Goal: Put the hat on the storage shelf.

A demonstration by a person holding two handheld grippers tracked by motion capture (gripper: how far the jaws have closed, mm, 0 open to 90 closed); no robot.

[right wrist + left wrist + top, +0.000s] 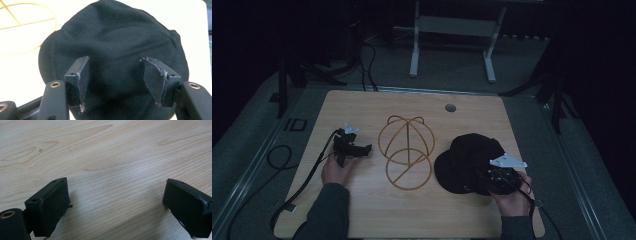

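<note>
A black cap [469,160] lies flat on the right half of the wooden table [362,210], its brim toward the left. A gold wire hat stand [406,150] sits at the table's middle. My right gripper [499,179] hovers at the cap's near right side; in the right gripper view its jaws stand open over the black cap [117,40], with nothing pinched between them. My left gripper [349,145] rests left of the wire stand, held by a hand. In the left gripper view its jaws are wide open over bare wood [110,157].
A small round hole [450,107] sits in the table near its far edge. A white metal frame [452,35] stands on the floor beyond the table. Cables [302,180] trail off the table's left side from the left gripper. The wire ring [27,25] lies left of the cap.
</note>
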